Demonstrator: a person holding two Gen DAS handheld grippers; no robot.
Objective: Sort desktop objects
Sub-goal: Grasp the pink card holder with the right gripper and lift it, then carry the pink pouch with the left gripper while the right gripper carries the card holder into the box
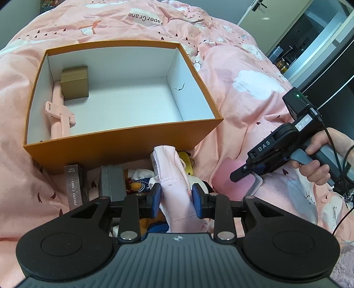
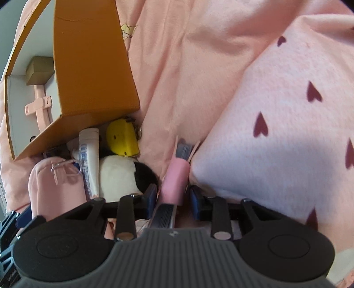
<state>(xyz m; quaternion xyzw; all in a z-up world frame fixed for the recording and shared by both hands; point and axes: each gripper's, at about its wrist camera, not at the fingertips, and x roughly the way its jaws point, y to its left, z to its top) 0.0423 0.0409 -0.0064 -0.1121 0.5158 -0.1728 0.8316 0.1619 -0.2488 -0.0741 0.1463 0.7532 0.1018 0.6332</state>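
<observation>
The left claw (image 1: 176, 200) pinches a pale pink pouch (image 1: 174, 177) at six o'clock of the orange box (image 1: 124, 141); the right claw (image 2: 173, 196) straddles a pink card case (image 2: 176, 177), pads apparently not touching.

- "PaperCrane", upside down, on the pink duvet (image 1: 146, 16).
- "PHOTO CARD" on the slim brown box (image 1: 74, 188).
- "DAS" on the right gripper (image 1: 243, 175).

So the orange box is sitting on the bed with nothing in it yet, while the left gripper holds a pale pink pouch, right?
Not quite. The orange box is not empty: the left wrist view shows a small brown box and a pink stick-like gadget inside. The rest holds: the left gripper grips the pale pink pouch.
</observation>
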